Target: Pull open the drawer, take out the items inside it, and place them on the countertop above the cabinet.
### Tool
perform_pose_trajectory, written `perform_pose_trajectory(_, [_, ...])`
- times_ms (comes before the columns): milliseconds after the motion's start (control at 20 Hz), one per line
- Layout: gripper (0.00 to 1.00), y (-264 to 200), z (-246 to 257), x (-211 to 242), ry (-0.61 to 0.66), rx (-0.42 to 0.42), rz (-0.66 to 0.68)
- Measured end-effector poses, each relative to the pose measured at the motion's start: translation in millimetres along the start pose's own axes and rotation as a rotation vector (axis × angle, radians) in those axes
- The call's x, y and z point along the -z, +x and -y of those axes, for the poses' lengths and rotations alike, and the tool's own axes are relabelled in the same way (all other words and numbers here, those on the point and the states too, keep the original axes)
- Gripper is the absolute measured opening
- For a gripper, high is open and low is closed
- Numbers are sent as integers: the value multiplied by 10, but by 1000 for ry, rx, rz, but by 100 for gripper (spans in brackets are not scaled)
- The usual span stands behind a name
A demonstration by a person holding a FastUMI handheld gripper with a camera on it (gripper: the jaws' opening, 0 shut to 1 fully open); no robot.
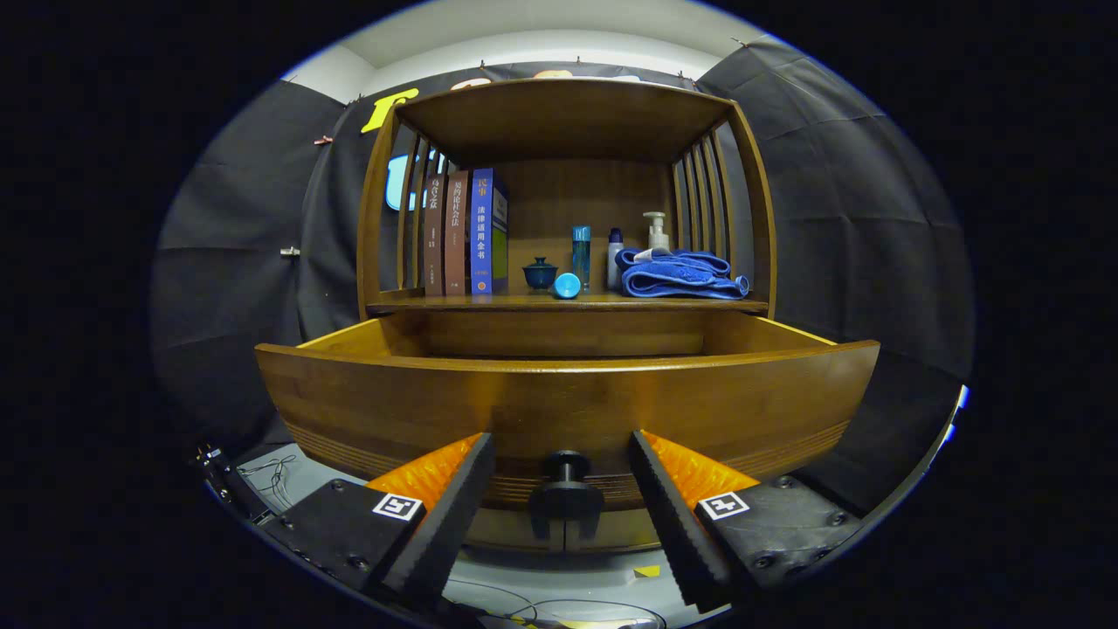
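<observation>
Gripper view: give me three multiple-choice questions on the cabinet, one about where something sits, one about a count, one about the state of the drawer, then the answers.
1. Where is the folded blue towel?
A. on the countertop, at the end away from the books
B. inside the drawer
C. on the floor

2. How many books stand on the countertop?
A. one
B. three
C. six

3. What state is the drawer in?
A. closed
B. removed
C. pulled open

Answers:
1 A, the towel lies beside the pump bottle.
2 B, three spines stand together.
3 C, the drawer front juts out toward the gripper, whose fingers stand apart either side of the knob.
</observation>
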State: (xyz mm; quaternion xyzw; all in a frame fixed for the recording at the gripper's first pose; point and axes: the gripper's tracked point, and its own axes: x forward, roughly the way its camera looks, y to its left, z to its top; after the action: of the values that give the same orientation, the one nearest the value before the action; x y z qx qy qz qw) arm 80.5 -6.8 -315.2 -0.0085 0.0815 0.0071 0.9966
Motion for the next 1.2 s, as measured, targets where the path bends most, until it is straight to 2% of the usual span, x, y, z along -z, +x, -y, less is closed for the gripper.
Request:
perform_pose_trajectory(550, [100, 86, 19, -6, 17, 9, 19])
perform_pose_trajectory(1200, [100, 756, 8, -142, 15, 11, 29])
